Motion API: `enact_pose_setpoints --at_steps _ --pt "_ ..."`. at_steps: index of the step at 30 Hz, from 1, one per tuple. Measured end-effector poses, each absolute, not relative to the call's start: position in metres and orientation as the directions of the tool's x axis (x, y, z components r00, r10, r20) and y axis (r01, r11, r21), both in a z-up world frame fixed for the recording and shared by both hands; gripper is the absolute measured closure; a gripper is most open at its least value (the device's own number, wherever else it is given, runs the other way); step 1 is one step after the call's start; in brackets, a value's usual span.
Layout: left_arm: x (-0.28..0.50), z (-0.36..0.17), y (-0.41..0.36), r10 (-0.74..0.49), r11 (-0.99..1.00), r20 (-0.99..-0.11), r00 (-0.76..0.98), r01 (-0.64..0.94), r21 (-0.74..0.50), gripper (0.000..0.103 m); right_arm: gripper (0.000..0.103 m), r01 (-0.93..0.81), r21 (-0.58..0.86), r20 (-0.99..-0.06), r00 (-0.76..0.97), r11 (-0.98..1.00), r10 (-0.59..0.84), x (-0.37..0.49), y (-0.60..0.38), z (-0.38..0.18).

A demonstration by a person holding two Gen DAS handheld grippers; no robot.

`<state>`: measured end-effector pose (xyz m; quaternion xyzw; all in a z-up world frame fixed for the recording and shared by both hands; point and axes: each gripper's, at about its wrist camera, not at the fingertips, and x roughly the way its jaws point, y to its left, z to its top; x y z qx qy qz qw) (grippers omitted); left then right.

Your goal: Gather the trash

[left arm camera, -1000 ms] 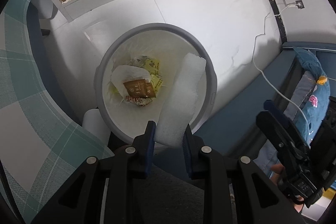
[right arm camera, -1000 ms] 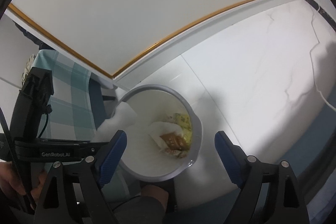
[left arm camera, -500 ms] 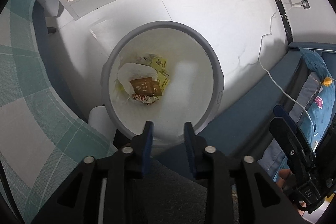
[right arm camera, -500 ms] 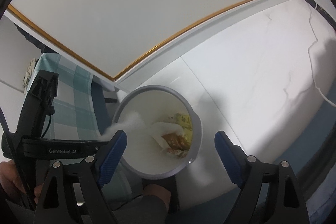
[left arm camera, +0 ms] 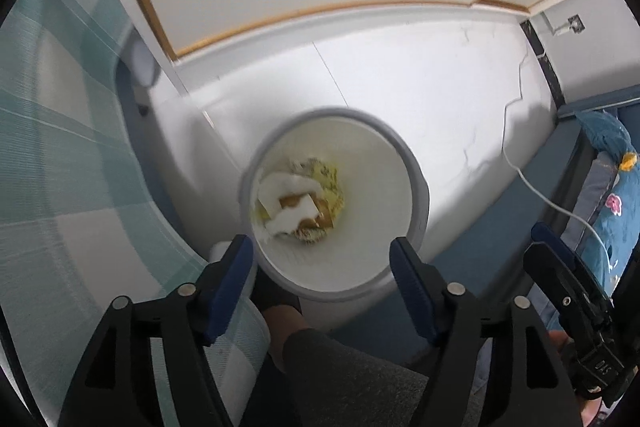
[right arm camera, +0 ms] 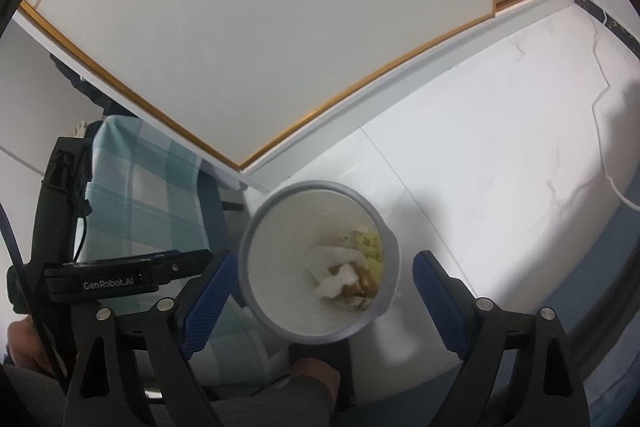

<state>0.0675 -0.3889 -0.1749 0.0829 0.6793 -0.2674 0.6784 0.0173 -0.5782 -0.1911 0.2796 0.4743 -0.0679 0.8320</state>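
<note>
1. A white marble-look floor (left arm camera: 420, 99) runs up to a white wall with a wood-edged trim; a checked cloth (left arm camera: 60, 147) hangs at the left.
2. A grey bin (left arm camera: 334, 203) stands on the floor just beside the cloth, upright with its mouth open to take drops from above.
3. The trash (left arm camera: 298, 205) lies at the bottom of the bin: a white tissue on top of brown and yellow wrappers.
4. The left hand-held gripper (left arm camera: 322, 263) points steeply down over the bin; its jaws are opening, with nothing between them.
5. The right hand-held gripper (right arm camera: 322, 279) hangs above the bin too, jaws opening wide and empty, probably free for the next piece.
6. A white cable (left arm camera: 552, 203) trails across the floor, well apart from the bin.
</note>
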Motion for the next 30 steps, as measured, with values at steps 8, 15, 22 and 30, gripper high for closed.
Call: enact_pose_setpoints --at_steps 8,15,22,30 --pt "0.061 -0.145 -0.383 -0.250 0.839 -0.966 0.064 0.513 -0.183 0.032 0.009 0.343 0.440 -0.793 0.582 0.830 0.180 0.013 -0.575 -0.167" --pt "0.055 -0.123 -0.373 -0.270 0.834 -0.952 0.145 0.529 -0.156 0.032 0.001 0.326 0.462 -0.770 0.609 0.825 0.191 0.008 -0.575 -0.142" --pt "0.053 -0.110 -0.363 -0.284 0.834 -0.941 0.186 0.532 -0.147 0.032 0.000 0.316 0.483 -0.752 0.627 0.816 0.203 0.004 -0.569 -0.124" --pt "0.050 -0.104 -0.360 -0.290 0.838 -0.936 0.197 0.526 -0.149 0.032 0.000 0.310 0.461 -0.759 0.623 0.832 0.188 0.003 -0.560 -0.117"
